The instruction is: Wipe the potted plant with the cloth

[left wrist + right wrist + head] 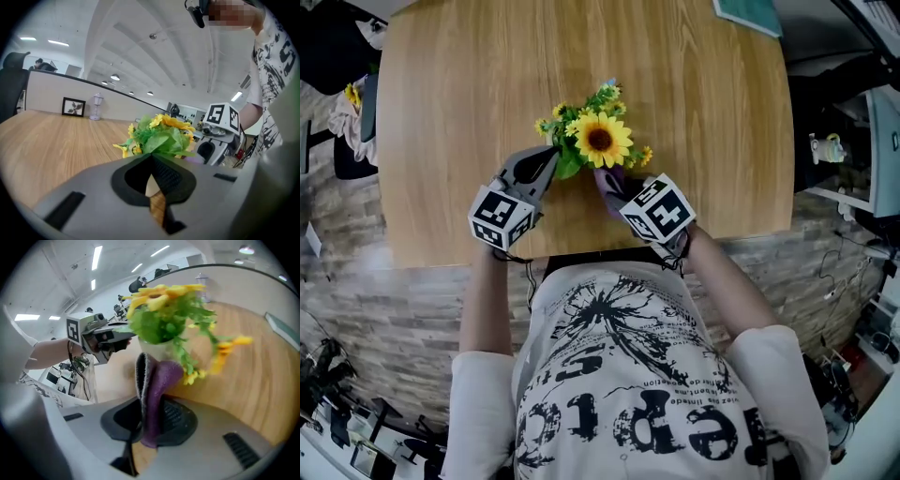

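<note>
The artificial potted plant has one large yellow sunflower with a dark brown centre, smaller yellow blossoms and bright green leaves above a white pot. The fuzzy purple cloth has a pale grey edge. The left gripper and the right gripper are matt grey with black ribbed pads, each bearing a white cube printed with black square markers. The wooden tabletop is light honey-coloured with fine straight grain, a flat teal item lies at its far right corner, and the person's white shirt carries a black splash-and-lettering print.
</note>
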The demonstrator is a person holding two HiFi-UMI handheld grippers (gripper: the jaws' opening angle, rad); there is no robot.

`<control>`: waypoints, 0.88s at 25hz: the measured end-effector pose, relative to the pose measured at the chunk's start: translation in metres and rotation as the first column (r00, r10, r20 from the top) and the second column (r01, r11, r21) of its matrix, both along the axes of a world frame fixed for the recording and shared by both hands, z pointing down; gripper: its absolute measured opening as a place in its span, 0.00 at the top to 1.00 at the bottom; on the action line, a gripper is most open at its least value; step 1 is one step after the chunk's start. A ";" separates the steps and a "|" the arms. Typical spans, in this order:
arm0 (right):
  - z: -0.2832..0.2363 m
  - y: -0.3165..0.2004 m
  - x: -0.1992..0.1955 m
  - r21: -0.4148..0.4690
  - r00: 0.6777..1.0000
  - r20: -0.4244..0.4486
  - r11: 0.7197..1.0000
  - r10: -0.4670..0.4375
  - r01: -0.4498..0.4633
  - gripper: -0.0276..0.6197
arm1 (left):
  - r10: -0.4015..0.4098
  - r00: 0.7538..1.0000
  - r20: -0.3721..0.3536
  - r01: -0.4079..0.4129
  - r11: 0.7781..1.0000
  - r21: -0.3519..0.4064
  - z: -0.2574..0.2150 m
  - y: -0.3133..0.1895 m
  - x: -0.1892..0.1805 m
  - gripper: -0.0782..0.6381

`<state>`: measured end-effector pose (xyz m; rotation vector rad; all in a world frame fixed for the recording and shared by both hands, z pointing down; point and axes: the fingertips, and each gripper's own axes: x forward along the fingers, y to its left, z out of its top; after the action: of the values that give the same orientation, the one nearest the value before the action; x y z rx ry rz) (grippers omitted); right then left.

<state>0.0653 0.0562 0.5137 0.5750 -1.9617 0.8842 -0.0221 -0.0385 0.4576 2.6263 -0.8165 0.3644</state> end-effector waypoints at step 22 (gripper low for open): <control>-0.035 -0.220 0.080 0.331 0.963 -0.260 0.931 -0.068 0.156 0.83 | -0.144 0.989 0.038 0.145 0.988 -0.048 -0.001 -0.004 0.000 0.89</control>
<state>0.1450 -0.1638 0.4788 0.7291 -1.9110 0.3697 -0.0216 -0.0427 0.4561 2.5026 -0.9893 0.3857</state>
